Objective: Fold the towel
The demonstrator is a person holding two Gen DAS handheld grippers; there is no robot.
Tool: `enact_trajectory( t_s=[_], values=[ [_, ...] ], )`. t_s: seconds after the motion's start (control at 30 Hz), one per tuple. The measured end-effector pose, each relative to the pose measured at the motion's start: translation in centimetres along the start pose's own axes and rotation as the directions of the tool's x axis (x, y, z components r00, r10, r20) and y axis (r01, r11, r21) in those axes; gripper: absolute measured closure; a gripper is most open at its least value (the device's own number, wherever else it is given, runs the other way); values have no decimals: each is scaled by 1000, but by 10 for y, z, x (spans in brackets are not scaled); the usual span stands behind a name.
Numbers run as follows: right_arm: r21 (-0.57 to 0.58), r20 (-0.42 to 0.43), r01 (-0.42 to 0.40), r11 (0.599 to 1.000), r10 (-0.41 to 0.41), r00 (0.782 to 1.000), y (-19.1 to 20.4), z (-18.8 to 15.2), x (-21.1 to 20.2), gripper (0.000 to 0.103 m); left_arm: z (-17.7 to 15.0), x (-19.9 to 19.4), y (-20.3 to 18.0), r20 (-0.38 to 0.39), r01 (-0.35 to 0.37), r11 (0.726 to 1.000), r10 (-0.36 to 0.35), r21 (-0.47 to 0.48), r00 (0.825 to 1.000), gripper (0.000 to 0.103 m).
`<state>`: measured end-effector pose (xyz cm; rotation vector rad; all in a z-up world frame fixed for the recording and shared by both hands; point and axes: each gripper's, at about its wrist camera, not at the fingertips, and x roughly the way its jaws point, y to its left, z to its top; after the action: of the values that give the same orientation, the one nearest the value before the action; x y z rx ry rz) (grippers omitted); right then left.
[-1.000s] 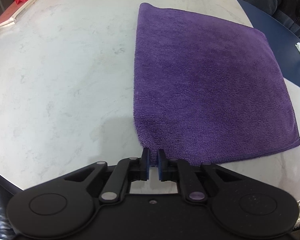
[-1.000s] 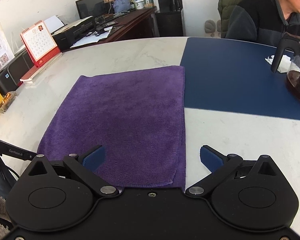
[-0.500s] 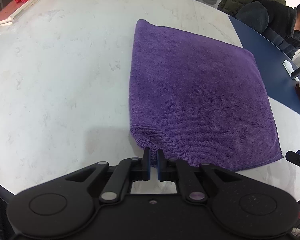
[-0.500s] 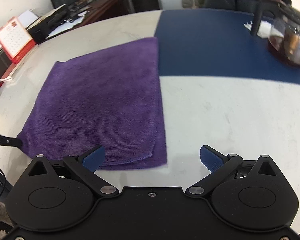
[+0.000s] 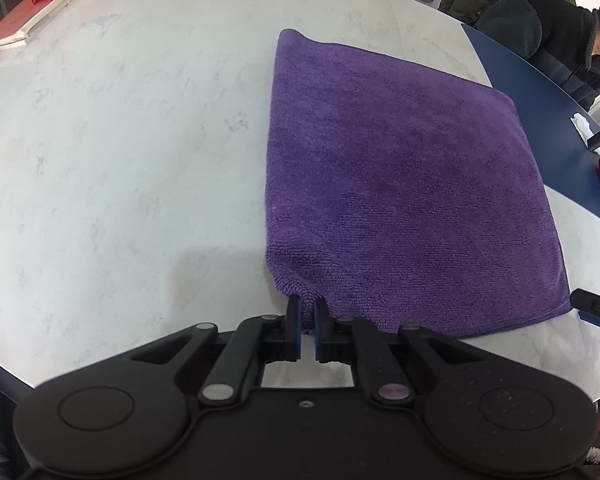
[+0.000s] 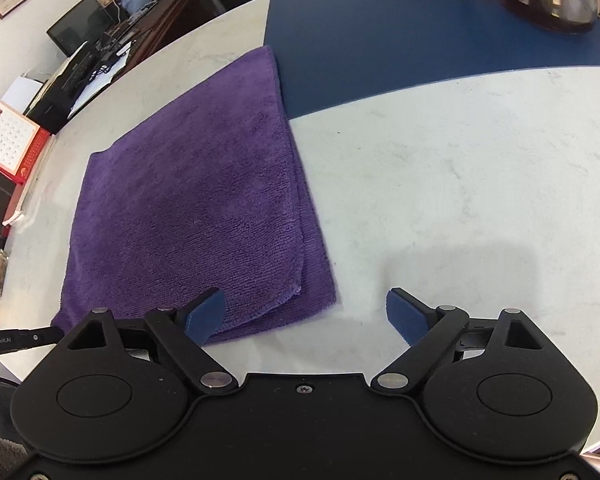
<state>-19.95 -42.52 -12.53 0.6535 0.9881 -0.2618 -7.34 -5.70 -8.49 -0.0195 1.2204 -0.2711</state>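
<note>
Item, left gripper: your jaws were pinched nearly together on the near left corner of the purple towel, a small tuck of pile drawn up between the pads. Item, right gripper: your jaws stood wide and were closing, the near right corner of the towel lying between them, neither pad yet pressing on cloth. Item, towel: it lay flat on the pale marble table, its far right corner just reaching the blue mat; two layers showed along its right edge, so by my reading one fold was already made. Outstanding, as I judged it: the right corner to be gripped, both near corners lifted and carried over to the far edge, the second fold pressed flat
</note>
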Motion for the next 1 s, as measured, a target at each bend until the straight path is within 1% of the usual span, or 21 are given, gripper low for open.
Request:
enact_trajectory(
  t_s=[0.07,0.13,0.17,0.23,0.27,0.3,0.43,0.67,0.8,0.9,1.0],
  values=[
    [12,-4,-26,1000,26,1000,1,2,1,25,0,1,0,-1,-1,1000,1,1,1000,98],
    [21,-9,-47,999,48,999,2,3,3,30,0,1,1,-3,-3,1000,3,0,1000,98],
    [26,-13,-63,998,64,998,4,4,4,37,0,1,1,-4,-3,1000,3,0,1000,98],
    [34,-18,-93,995,93,995,6,4,7,40,0,1,1,-6,-4,1000,4,-1,1000,98],
    [32,-17,-103,994,103,994,8,5,7,45,0,1,1,-6,-4,1000,4,0,1000,98],
    [29,-16,-113,993,114,993,9,5,8,46,-1,1,1,-7,-5,1000,5,0,1000,98],
    [-17,-4,-159,987,159,987,23,9,7,46,-1,1,1,-10,-6,1000,6,-1,1000,98],
    [-158,32,-190,969,198,980,55,12,2,45,-3,4,2,-20,-4,1000,4,0,1000,98],
    [-186,41,-201,962,211,977,65,14,7,45,-2,3,1,-20,-2,1000,2,7,1000,98],
    [-193,84,-235,952,255,963,66,15,-2,45,-2,4,1,-24,-1,1000,1,7,1000,98],
    [-200,117,-229,953,255,960,66,16,-11,45,-3,5,1,-25,0,1000,0,10,1000,98]
  ],
)
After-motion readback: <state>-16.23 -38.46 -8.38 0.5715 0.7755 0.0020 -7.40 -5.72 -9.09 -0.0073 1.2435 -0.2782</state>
